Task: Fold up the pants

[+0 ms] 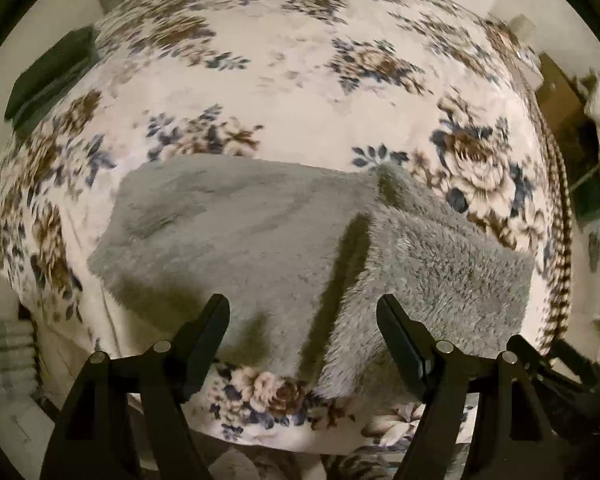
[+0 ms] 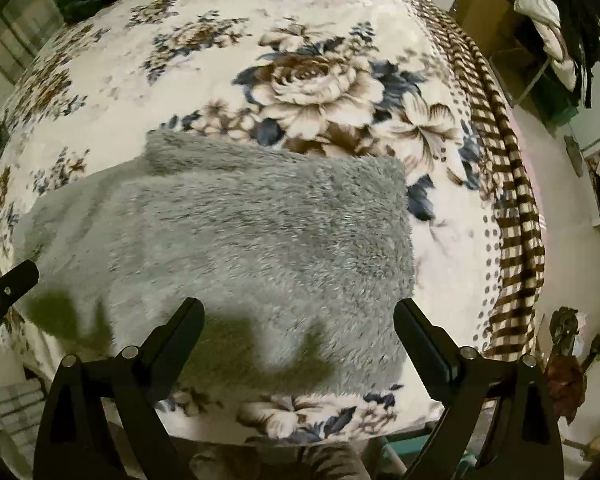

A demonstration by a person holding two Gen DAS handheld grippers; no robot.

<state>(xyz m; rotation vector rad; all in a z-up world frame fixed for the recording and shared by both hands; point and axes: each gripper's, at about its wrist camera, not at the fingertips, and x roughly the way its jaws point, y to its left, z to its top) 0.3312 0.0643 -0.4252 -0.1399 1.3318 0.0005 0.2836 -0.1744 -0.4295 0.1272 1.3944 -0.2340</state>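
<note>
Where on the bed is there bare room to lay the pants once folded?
The widest bare stretch of the floral blanket lies beyond the grey pants, short of the dark clothes at the far and left edges. A narrower strip runs between the pants and the checkered border. The near edge is crowded.

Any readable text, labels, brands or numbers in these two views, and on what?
None. The grey fleece pants show no tag or print, and the floral blanket carries only a flower pattern. The clutter at the right edge is too blurred to show any lettering.
</note>
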